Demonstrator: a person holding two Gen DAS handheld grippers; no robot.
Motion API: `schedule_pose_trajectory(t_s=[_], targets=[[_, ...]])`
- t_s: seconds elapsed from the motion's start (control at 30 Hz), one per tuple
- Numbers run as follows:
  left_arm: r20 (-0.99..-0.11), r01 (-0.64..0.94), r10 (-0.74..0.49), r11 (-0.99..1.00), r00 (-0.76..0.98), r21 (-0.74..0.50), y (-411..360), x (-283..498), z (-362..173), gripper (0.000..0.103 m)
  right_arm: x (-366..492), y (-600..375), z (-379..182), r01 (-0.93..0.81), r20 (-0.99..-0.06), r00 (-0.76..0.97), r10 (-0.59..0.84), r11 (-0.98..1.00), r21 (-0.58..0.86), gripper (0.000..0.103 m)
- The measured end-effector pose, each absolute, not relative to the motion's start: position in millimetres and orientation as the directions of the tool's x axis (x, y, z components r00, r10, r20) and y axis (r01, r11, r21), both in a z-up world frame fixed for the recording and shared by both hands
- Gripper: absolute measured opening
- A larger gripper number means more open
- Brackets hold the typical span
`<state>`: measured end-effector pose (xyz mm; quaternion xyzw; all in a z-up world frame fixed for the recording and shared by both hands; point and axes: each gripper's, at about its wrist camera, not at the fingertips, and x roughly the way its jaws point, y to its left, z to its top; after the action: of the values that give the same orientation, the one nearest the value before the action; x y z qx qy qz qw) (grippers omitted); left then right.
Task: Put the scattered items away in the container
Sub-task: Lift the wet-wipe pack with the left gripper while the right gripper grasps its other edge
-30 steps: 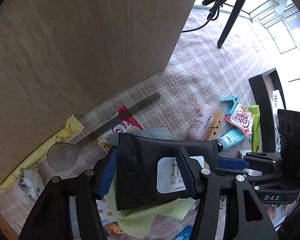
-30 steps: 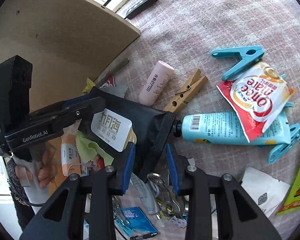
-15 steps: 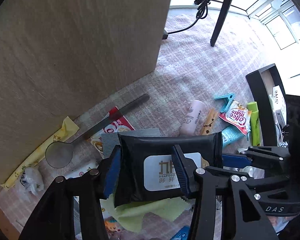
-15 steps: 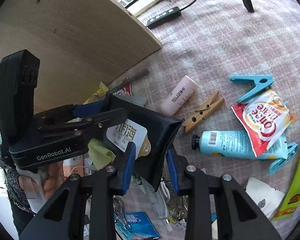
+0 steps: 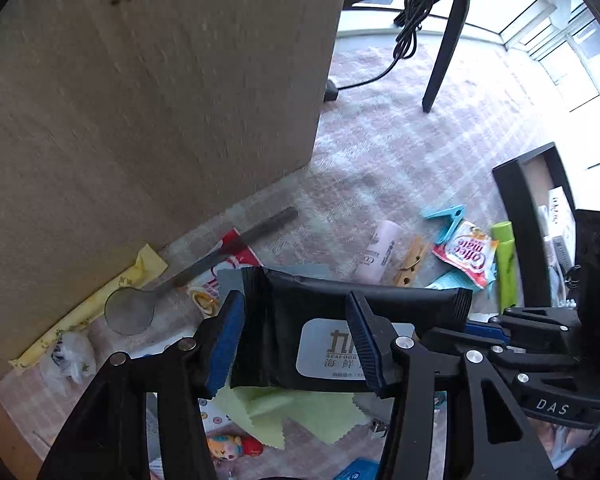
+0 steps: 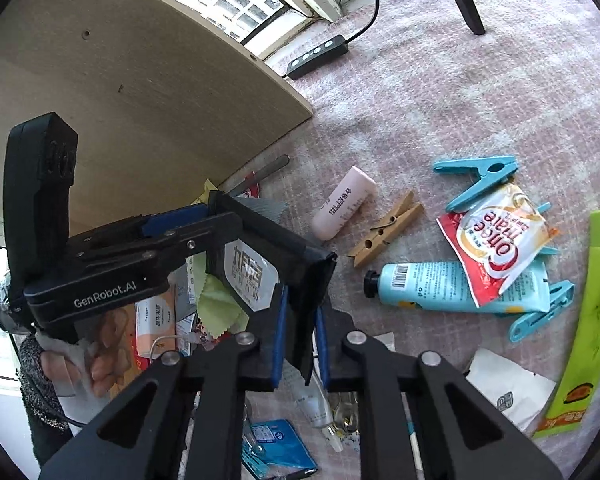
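A black wet-wipes pack (image 5: 300, 312) with a white label hangs above the pink carpet between both grippers. My left gripper (image 5: 294, 320) grips its left part, blue pads against it, jaws easing open slightly. In the right wrist view the pack (image 6: 260, 240) runs from the left gripper (image 6: 216, 220) down to my right gripper (image 6: 300, 308), whose jaws are closing on its right end seam. The right gripper (image 5: 480, 328) shows at the right of the left wrist view. A black open box (image 5: 516, 220) stands at the right.
A wooden board (image 5: 140, 100) stands behind. Scattered on the carpet: a pink tube (image 6: 344, 204), a wooden peg (image 6: 384, 232), a blue tube (image 6: 440, 288), a creamer sachet (image 6: 500, 240), a green packet (image 6: 592, 320), a round lens on a handle (image 5: 130, 316) and a green cloth (image 5: 300, 412). A hand (image 6: 72, 364) holds the left gripper.
The pack has risen off the clutter with the left gripper. The right jaws, wide around the pack's end before, have narrowed onto it.
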<state>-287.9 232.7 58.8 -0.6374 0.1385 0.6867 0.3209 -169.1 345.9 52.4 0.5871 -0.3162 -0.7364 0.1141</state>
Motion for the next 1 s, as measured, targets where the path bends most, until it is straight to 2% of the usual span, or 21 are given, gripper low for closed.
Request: schedule_pose_trajectory(t_s=[0.23, 0.37, 0.4, 0.43, 0.47, 0.6, 0.63, 0.7, 0.73, 0.8, 1.0], targets=[[-0.956, -0.620, 0.281, -0.737, 0.079, -0.268, 234.4, -287.7, 46.0, 0.053, -170.0, 359.6, 57.1, -0.187, -0.802, -0.293, -0.521, -0.791, 0.583, 0.012], [-0.947, -0.612, 0.310, -0.733, 0.090, -0.298, 237.2, -278.1, 45.0, 0.047, -168.7, 353.4, 57.4, -0.197, -0.802, -0.289, -0.523, -0.787, 0.585, 0.012], [-0.937, -0.612, 0.333, -0.722, 0.102, -0.323, 238.2, -275.4, 49.2, 0.042, -167.7, 354.2, 60.0, -0.195, -0.796, -0.300, -0.526, -0.783, 0.591, 0.012], [-0.910, -0.603, 0.384, -0.692, 0.156, -0.396, 239.9, -271.8, 54.4, 0.015, -168.1, 354.9, 62.1, -0.189, -0.778, -0.309, -0.547, -0.767, 0.614, 0.010], [-0.892, -0.599, 0.415, -0.672, 0.182, -0.435, 242.6, -268.2, 60.5, 0.005, -168.7, 354.7, 64.8, -0.186, -0.764, -0.313, -0.564, -0.752, 0.632, 0.010], [-0.926, -0.649, 0.367, -0.685, 0.085, -0.331, 251.4, -264.8, 79.8, 0.012, -170.7, 343.4, 83.6, -0.134, -0.795, -0.336, -0.505, -0.810, 0.571, 0.009], [-0.932, -0.639, 0.359, -0.704, 0.057, -0.310, 247.5, -269.4, 82.9, 0.017, -170.6, 343.6, 84.4, -0.134, -0.791, -0.339, -0.510, -0.806, 0.577, 0.009], [-0.938, -0.608, 0.346, -0.740, 0.022, -0.288, 240.3, -278.7, 79.8, 0.034, -167.4, 346.6, 85.5, -0.133, -0.791, -0.340, -0.509, -0.806, 0.576, 0.009], [-0.944, -0.592, 0.329, -0.759, 0.013, -0.272, 236.0, -283.8, 75.6, 0.047, -166.1, 347.6, 85.5, -0.126, -0.795, -0.341, -0.502, -0.813, 0.568, 0.009], [-0.956, -0.579, 0.294, -0.779, 0.001, -0.240, 226.2, -291.1, 66.1, 0.049, -162.7, 350.6, 86.9, -0.117, -0.804, -0.346, -0.484, -0.828, 0.548, 0.009], [-0.939, -0.537, 0.333, -0.780, 0.079, -0.322, 221.7, -295.8, 40.6, 0.049, -164.2, 377.8, 63.2, -0.204, -0.828, -0.320, -0.460, -0.820, 0.534, 0.009]])
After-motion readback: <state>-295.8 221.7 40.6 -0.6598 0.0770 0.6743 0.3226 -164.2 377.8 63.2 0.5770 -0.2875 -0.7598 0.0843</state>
